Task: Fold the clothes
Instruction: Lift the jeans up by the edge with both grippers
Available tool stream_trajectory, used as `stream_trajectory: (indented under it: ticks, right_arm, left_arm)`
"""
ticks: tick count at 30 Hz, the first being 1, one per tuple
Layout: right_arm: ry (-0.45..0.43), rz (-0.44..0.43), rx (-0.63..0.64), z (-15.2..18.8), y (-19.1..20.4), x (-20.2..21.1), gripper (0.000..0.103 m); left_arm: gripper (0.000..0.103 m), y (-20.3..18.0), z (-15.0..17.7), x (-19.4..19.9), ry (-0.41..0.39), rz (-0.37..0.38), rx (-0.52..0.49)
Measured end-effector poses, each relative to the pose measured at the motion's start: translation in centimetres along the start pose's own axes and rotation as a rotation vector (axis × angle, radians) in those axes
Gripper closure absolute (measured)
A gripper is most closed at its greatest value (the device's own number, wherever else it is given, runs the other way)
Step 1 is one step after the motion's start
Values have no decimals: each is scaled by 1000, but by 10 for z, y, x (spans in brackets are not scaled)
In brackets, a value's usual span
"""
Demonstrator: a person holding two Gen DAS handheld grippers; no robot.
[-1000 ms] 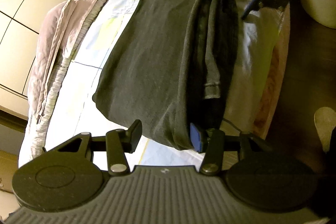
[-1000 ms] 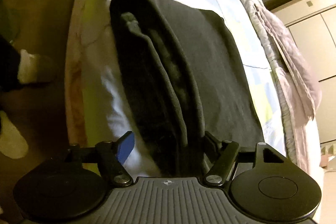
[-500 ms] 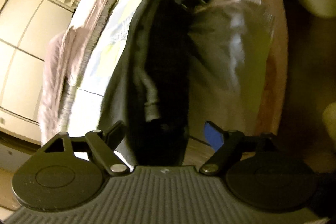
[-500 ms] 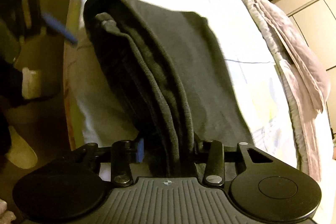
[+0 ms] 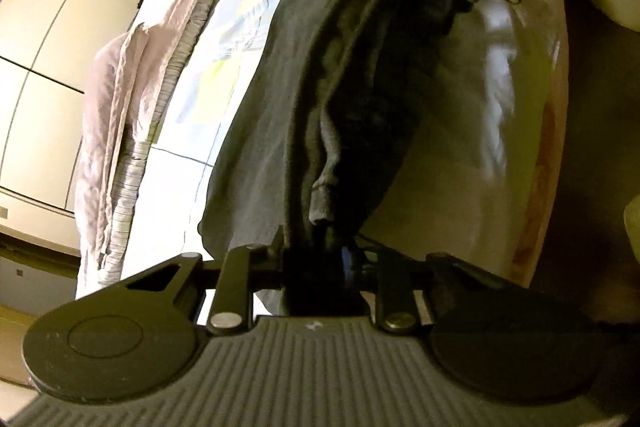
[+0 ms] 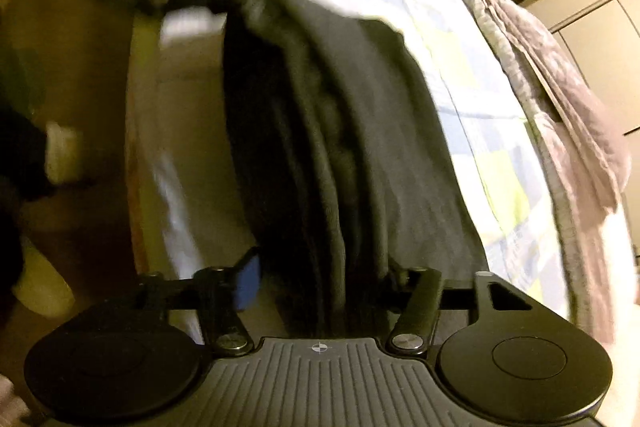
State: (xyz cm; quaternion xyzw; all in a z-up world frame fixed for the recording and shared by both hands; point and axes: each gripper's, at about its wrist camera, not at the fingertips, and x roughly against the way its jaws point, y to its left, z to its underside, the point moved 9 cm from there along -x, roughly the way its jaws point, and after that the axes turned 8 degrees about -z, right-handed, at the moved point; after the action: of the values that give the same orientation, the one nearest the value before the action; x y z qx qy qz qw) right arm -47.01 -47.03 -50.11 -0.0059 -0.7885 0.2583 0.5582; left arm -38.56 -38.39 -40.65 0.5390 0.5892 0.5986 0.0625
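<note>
I see the dark garment (image 5: 280, 115) lying along the near edge of the bed (image 5: 192, 163), folded lengthwise into a long strip, its layered edge toward the floor side; I judge this leaves both ends reachable for a crosswise fold. My left hand-held gripper (image 5: 316, 263) has just been closing and now pinches one end of the strip, jaws narrow on the bunched cloth. My right hand-held gripper (image 6: 320, 279) has just been opening; its jaws stand fairly wide astride the other end, and the blue pad (image 6: 246, 283) sits clear of the fabric.
</note>
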Motion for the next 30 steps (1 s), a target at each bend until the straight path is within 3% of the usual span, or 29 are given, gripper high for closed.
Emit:
stream_trajectory:
  ticks: [2, 6, 8, 11, 20, 25, 30]
  right_arm:
    - [67, 47, 51, 16, 5, -13, 44]
    - [81, 78, 113, 28, 10, -23, 45]
    - [69, 66, 46, 26, 2, -14, 67]
    - [35, 78, -38, 20, -16, 13, 76]
    - [-2, 44, -104, 5, -35, 106, 80]
    - [26, 87, -175, 10, -64, 146, 80]
    - [74, 162, -275, 33, -102, 191, 81]
  left_arm:
    - [83, 0, -3, -1, -10, 29, -19]
    - [85, 2, -4, -2, -1, 65, -42]
    - [85, 7, -9, 1, -6, 71, -62]
    - [85, 25, -13, 13, -28, 58, -88]
    - [85, 90, -30, 59, -137, 86, -215]
    - [86, 129, -65, 57, -243, 46, -260]
    - [86, 169, -126, 50, -403, -2, -298]
